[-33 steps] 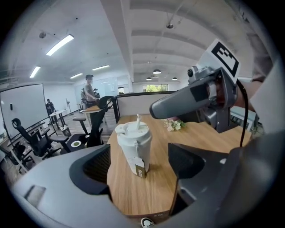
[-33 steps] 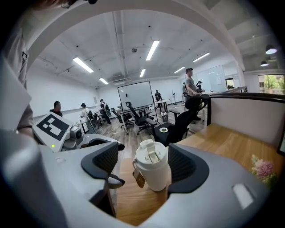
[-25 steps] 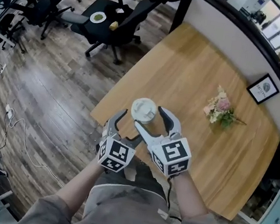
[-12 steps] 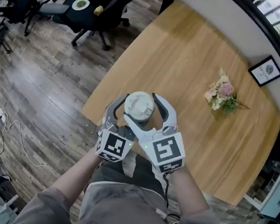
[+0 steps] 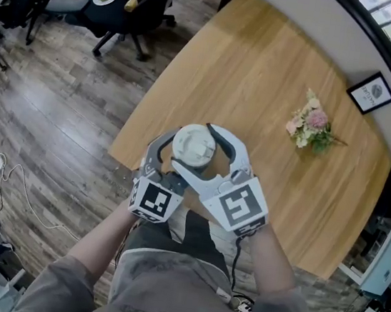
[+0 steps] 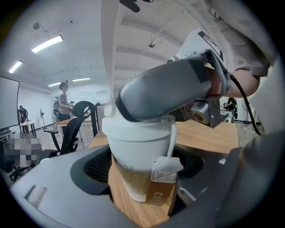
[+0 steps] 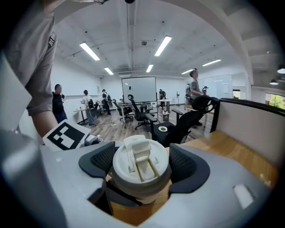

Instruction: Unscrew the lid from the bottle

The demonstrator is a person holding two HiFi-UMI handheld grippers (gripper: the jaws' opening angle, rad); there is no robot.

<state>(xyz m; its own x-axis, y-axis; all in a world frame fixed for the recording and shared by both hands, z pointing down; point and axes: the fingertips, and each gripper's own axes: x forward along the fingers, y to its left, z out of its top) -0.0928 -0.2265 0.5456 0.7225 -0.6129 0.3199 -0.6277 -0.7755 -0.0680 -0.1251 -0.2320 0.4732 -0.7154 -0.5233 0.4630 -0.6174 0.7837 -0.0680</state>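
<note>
Above the wooden table's (image 5: 279,77) near edge, the left gripper (image 6: 142,168) is clamping the bottle (image 6: 129,180) by its body, while the right gripper (image 7: 141,164) is closing snugly around the white lid (image 7: 140,167). Only the left gripper view is showing the small paper tag (image 6: 163,189) hanging beside the bottle.

The lid (image 5: 195,145) is white, the bottle (image 6: 133,180) translucent, the table (image 5: 264,75) light wood-grain, the flowers (image 5: 309,128) pink and cream.

Your head camera looks steeply down on the light wooden table (image 5: 264,75); both gripper cameras sit close against the white-lidded translucent bottle (image 6: 138,142), which all views share.
</note>
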